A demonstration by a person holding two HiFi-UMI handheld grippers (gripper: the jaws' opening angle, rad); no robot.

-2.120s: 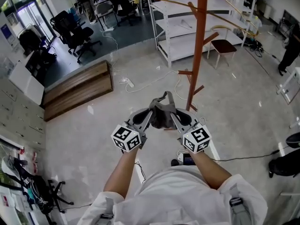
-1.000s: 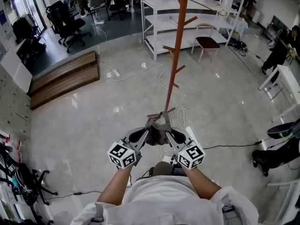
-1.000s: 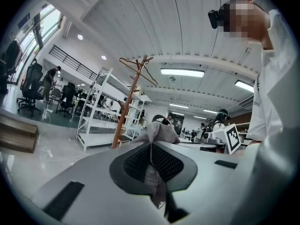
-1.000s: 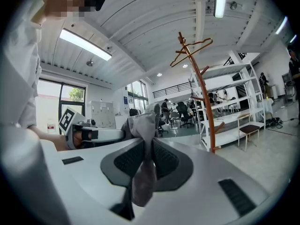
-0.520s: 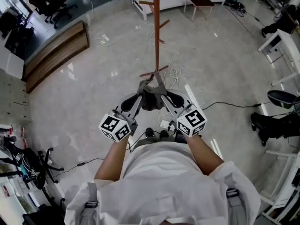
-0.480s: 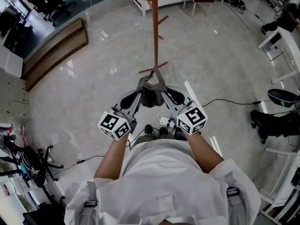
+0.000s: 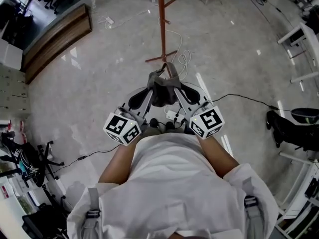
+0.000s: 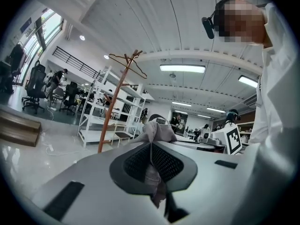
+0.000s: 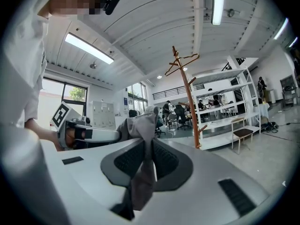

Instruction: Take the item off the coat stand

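Clamping grey cloth [image 7: 162,91]: left tool [image 8: 151,146], right tool [image 9: 146,144].

Floor [image 7: 89,83]: pale polished stone, glossy, catching reflections.
Wooden platform [image 7: 55,41]: low, brown, far left.
Cables [image 7: 244,99]: black, trailing over the floor at right.
Shelving rack [image 9: 225,102]: white, open, far side.
Brown-seated chair [image 9: 243,134]: beside the rack.
Office chairs [image 8: 35,86]: black, far left.
Ceiling [image 8: 140,22]: white, ribbed, with strip lights [image 8: 182,68].
Windows [image 9: 63,95]: tall, daylit.
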